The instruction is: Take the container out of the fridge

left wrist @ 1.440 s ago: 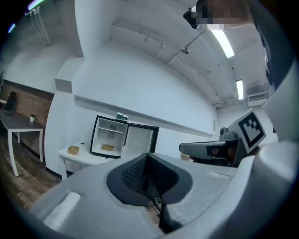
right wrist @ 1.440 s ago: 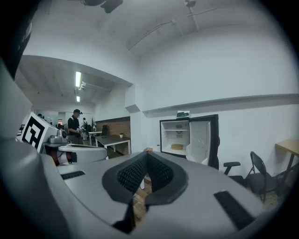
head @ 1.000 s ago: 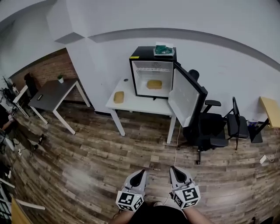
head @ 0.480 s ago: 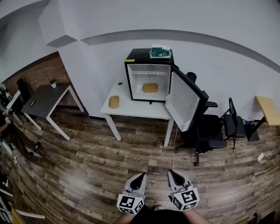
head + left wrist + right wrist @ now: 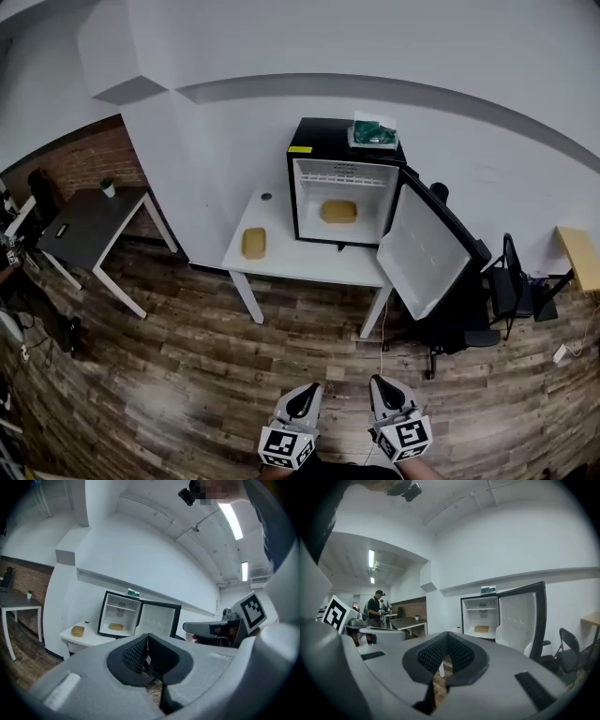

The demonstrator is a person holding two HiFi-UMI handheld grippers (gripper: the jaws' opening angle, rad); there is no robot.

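A black mini fridge (image 5: 305, 141) stands on a white table (image 5: 300, 263) against the far wall, its door (image 5: 424, 251) swung open to the right. A tan container (image 5: 338, 211) lies on the fridge floor, also seen as a tan container (image 5: 116, 626) and a tan container (image 5: 481, 629) in the gripper views. A second tan container (image 5: 254, 242) sits on the table left of the fridge. My left gripper (image 5: 304, 393) and right gripper (image 5: 382, 389) hang side by side low over the floor, well short of the table, both shut and empty.
A green box (image 5: 375, 133) lies on top of the fridge. A black office chair (image 5: 469, 323) and another chair (image 5: 511, 281) stand right of the table. A dark desk (image 5: 80, 225) stands at the left by a brick wall. A person (image 5: 374, 609) stands far off in the right gripper view.
The view has shifted so the fridge and table sit a little further right and lower in the frame. Both grippers sit slightly lower in the picture, still shut.
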